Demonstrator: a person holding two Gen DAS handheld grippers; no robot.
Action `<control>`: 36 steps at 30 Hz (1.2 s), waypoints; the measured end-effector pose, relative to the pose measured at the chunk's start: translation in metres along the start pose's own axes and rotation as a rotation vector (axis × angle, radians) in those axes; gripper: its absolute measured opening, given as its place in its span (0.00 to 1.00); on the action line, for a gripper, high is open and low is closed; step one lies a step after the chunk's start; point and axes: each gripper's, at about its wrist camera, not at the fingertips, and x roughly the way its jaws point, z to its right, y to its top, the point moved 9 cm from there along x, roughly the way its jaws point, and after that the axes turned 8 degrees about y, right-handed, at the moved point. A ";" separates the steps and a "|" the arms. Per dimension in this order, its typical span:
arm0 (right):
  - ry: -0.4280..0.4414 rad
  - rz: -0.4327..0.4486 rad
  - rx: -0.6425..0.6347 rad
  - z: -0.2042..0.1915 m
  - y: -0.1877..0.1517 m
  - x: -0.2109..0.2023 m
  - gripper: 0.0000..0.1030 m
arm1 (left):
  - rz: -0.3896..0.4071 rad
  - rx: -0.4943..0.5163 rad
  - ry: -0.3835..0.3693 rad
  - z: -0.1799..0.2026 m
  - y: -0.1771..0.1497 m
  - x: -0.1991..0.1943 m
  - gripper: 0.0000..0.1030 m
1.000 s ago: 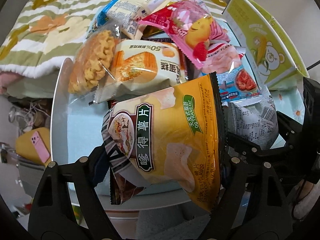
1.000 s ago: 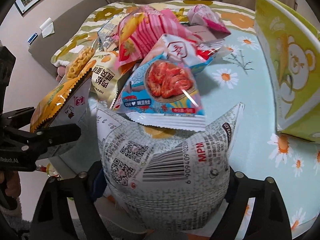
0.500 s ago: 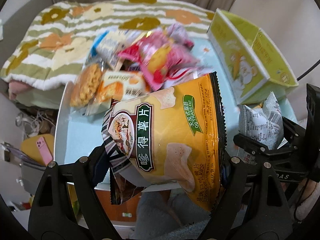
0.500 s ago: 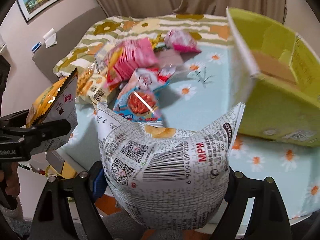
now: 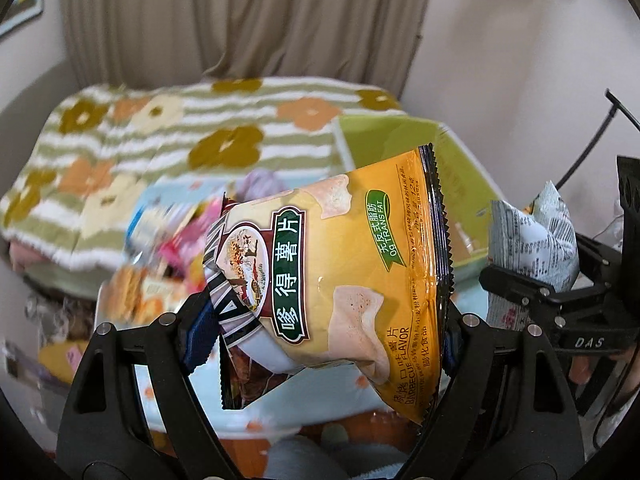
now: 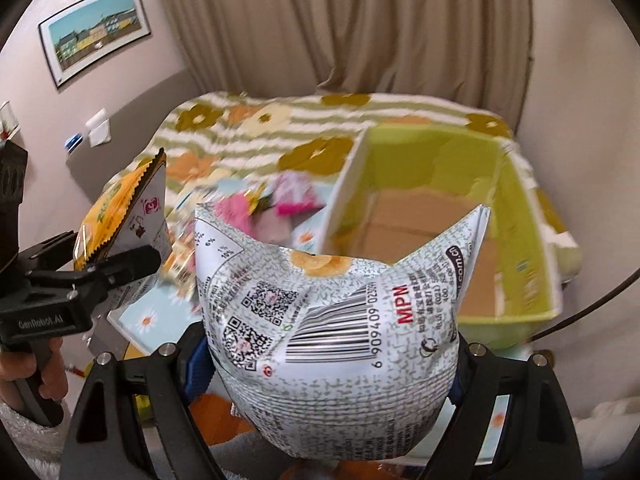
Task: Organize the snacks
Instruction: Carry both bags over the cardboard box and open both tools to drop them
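My left gripper is shut on a yellow barbecue chip bag, held up above the table's near edge. My right gripper is shut on a white printed snack bag with a barcode, held in front of the open green box. The box stands at the table's right and shows a bare cardboard floor. The pile of loose snacks lies blurred on the table to the box's left. The white bag also shows in the left wrist view, and the yellow bag in the right wrist view.
A light blue daisy tablecloth covers the table. A bed with a green striped flower blanket lies behind it, then beige curtains. A framed picture hangs on the left wall.
Both grippers have lifted and tilted up with their bags. The snack pile has dropped lower in view and the box's inside now shows.
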 end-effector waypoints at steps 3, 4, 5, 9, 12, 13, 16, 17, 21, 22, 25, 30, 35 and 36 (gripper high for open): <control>-0.029 0.007 0.033 0.023 0.010 -0.005 0.81 | 0.006 0.042 -0.033 0.025 0.026 0.010 0.79; -0.035 0.008 0.042 0.029 0.012 -0.006 0.81 | 0.009 0.052 -0.043 0.032 0.034 0.014 0.79; -0.047 0.008 0.057 0.038 0.016 -0.005 0.81 | 0.008 0.069 -0.057 0.041 0.043 0.020 0.79; -0.103 -0.001 0.105 0.067 0.027 0.002 0.81 | 0.003 0.116 -0.101 0.067 0.070 0.042 0.79; -0.144 -0.024 0.149 0.089 0.039 0.016 0.81 | -0.012 0.151 -0.131 0.085 0.091 0.066 0.79; -0.154 -0.030 0.157 0.094 0.043 0.020 0.81 | -0.017 0.161 -0.138 0.088 0.095 0.074 0.79; -0.177 -0.058 0.180 0.108 0.046 0.032 0.81 | -0.041 0.198 -0.156 0.101 0.113 0.103 0.79; -0.187 -0.070 0.190 0.112 0.046 0.038 0.81 | -0.053 0.206 -0.163 0.105 0.116 0.111 0.79; -0.205 -0.102 0.227 0.125 0.045 0.051 0.81 | -0.108 0.244 -0.183 0.118 0.124 0.145 0.79; -0.208 -0.113 0.239 0.131 0.044 0.057 0.81 | -0.120 0.253 -0.186 0.120 0.124 0.152 0.79; -0.210 -0.143 0.262 0.134 0.037 0.065 0.81 | -0.166 0.279 -0.189 0.127 0.119 0.174 0.79; -0.185 -0.175 0.287 0.140 0.030 0.075 0.81 | -0.207 0.304 -0.189 0.135 0.117 0.197 0.80; -0.167 -0.195 0.275 0.147 0.027 0.082 0.81 | -0.274 0.297 -0.199 0.141 0.112 0.211 0.98; -0.160 -0.199 0.271 0.147 0.027 0.082 0.81 | -0.275 0.300 -0.186 0.139 0.111 0.213 1.00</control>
